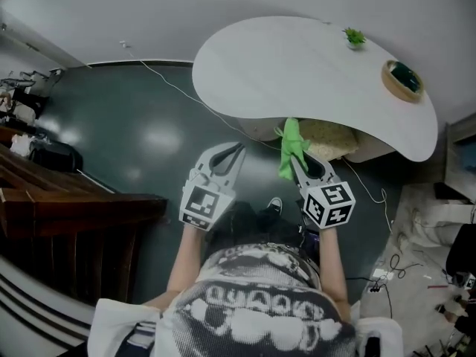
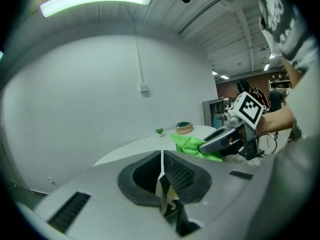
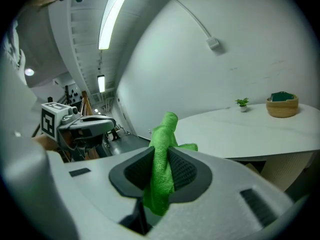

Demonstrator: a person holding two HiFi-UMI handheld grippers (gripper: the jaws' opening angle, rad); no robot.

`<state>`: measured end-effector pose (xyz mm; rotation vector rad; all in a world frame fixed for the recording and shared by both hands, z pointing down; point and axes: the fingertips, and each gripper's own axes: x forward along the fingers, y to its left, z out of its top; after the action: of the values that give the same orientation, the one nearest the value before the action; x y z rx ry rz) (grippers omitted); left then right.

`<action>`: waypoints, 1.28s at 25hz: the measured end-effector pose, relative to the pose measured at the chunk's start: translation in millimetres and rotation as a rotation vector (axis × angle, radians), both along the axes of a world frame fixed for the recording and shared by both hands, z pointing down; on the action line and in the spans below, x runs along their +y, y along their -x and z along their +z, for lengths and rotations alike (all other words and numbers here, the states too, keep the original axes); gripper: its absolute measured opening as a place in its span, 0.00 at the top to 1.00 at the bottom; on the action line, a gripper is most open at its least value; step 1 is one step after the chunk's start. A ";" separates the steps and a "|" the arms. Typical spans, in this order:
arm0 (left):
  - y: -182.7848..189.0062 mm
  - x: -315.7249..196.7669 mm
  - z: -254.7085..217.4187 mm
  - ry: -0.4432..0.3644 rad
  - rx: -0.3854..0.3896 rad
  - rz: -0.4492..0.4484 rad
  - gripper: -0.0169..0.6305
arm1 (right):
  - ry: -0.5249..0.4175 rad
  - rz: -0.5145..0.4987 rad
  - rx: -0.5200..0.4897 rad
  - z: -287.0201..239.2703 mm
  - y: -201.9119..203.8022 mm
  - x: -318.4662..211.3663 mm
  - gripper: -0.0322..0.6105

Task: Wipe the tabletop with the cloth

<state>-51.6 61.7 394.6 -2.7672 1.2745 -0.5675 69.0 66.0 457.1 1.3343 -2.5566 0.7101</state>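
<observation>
Nearest the person, the left gripper [image 2: 162, 156] is held with its jaws pressed together on nothing. Beside it, the green cloth [image 3: 161, 184] is clamped between the jaws of the right gripper [image 1: 294, 160], one end standing up past the tips and the other hanging below. Both grippers are held over the dark floor [image 1: 141, 125], short of the white tabletop [image 1: 297, 73], at whose far end a small potted plant [image 1: 355, 37] and a round bowl [image 1: 402, 80] are set.
</observation>
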 end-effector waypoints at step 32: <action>27.5 -216.2 41.9 0.075 -0.015 0.156 0.95 | 0.122 0.180 0.023 41.3 14.1 -191.4 0.84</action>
<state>-79.0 -154.4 436.4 -2.8835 1.0426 -0.6345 55.0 -125.4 498.4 1.5345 -2.3544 0.8622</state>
